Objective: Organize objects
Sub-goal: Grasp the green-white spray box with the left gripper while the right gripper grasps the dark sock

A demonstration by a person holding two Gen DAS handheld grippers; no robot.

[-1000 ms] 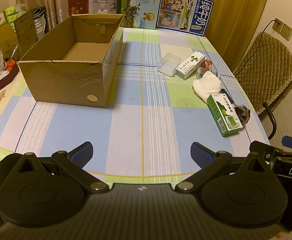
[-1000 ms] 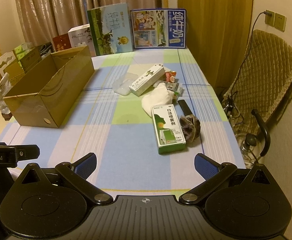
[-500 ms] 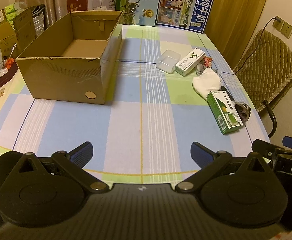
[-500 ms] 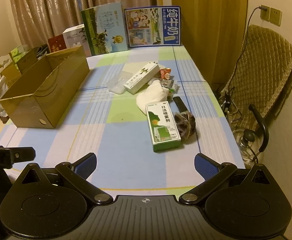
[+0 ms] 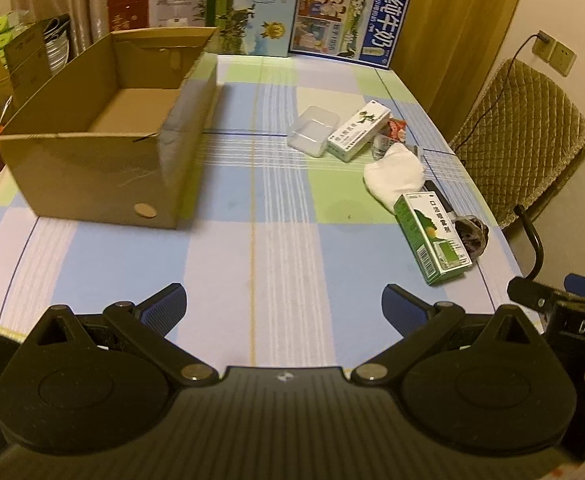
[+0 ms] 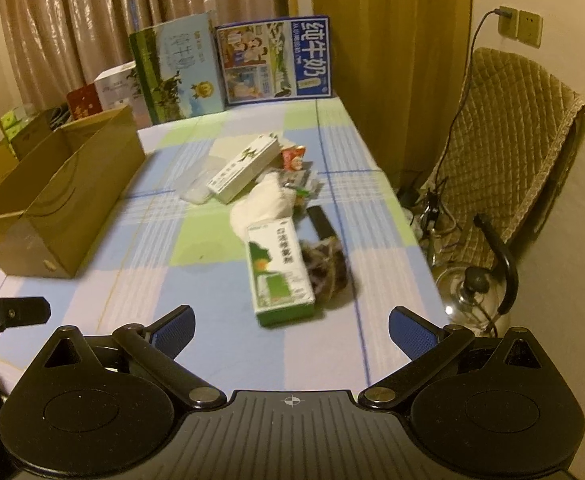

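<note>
Left wrist view: the left gripper [image 5: 283, 306] hangs over the near edge of the checked tablecloth [image 5: 252, 240], fingers spread and empty. The open cardboard box [image 5: 104, 136] stands on the left — probably the receptacle — its floor bare as far as can be seen.

Right wrist view: the right gripper [image 6: 290, 328], likewise spread and empty, faces the green carton [image 6: 279, 270] — likely the first pick, being nearest — ahead of a white cloth [image 6: 262, 204] and a white-and-green box [image 6: 243, 170].
</note>
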